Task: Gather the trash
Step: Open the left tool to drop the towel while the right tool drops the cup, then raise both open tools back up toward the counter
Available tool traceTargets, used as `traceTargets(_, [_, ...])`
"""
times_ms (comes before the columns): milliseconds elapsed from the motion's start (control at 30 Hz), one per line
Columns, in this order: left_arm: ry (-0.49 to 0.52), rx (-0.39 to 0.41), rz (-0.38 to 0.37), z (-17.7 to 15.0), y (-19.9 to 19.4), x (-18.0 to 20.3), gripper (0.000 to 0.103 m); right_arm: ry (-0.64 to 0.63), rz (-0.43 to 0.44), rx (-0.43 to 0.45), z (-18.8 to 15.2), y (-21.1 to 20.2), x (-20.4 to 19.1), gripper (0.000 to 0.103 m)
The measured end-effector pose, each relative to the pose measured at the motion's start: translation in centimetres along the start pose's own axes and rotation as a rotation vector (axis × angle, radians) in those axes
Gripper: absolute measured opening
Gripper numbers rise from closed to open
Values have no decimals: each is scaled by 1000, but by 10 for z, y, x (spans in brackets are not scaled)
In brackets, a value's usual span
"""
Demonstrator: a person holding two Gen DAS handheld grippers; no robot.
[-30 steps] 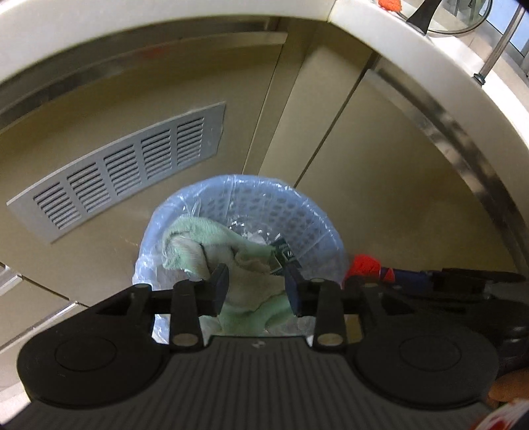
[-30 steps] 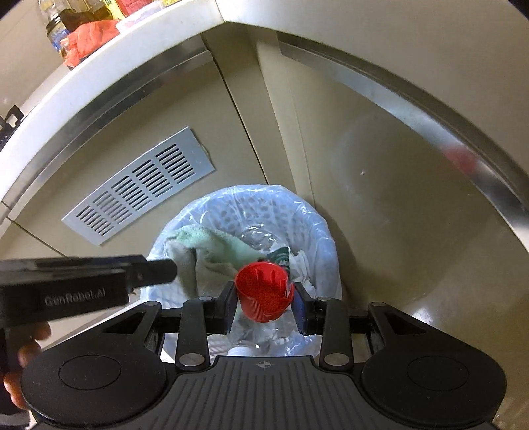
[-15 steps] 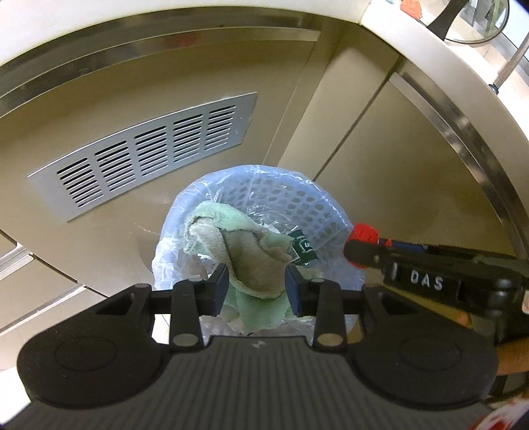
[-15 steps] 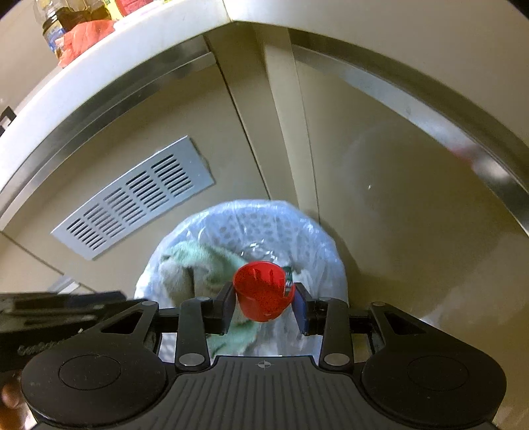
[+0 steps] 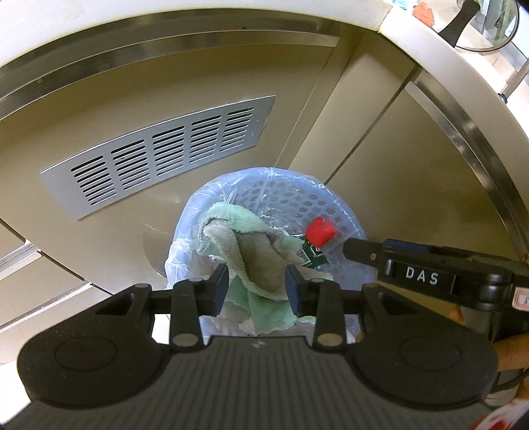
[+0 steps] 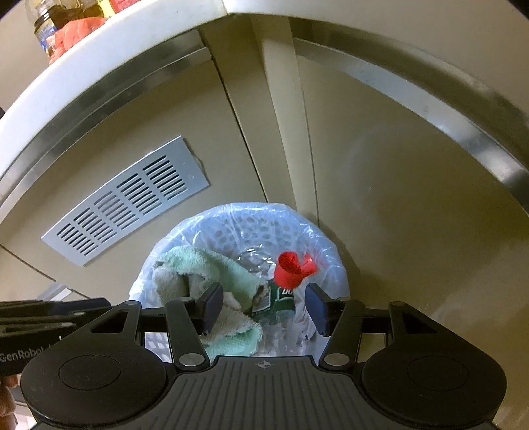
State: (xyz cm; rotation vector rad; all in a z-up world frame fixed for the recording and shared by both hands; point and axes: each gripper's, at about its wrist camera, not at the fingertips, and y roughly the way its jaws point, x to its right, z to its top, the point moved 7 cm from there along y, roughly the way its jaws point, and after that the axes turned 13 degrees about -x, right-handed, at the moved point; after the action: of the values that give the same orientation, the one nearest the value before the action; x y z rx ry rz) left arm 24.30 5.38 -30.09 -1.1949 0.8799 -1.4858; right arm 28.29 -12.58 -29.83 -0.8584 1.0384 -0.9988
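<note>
A white perforated bin lined with a clear bag point(image 5: 317, 195) point(image 6: 231, 225) stands on the floor below both grippers. Inside lie a green towel point(image 5: 251, 244) point(image 6: 211, 268), a crushed bottle with a green label point(image 6: 279, 299) point(image 5: 312, 254) and crumpled paper. A red cap point(image 6: 291, 269) point(image 5: 319, 230) is in the air just above the bin's contents, free of the fingers. My right gripper point(image 6: 263, 309) is open and empty above the bin. My left gripper point(image 5: 258, 287) is open and empty over the towel. The right gripper's body point(image 5: 423, 268) shows at right in the left wrist view.
Beige cabinet doors with a metal vent grille point(image 5: 158, 155) point(image 6: 125, 201) stand behind the bin. A white counter edge point(image 6: 109, 56) runs above, with jars on it. A pan handle point(image 5: 459, 20) sticks out over the counter at top right.
My right gripper has opened and let go of the red cap, which now falls into the bin. Both grippers have risen a little above the bin.
</note>
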Motion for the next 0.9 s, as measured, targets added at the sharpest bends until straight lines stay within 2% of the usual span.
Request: traceTargets(900, [2, 23, -9, -4, -22, 6, 33, -6, 13, 3, -5, -23, -10, 56])
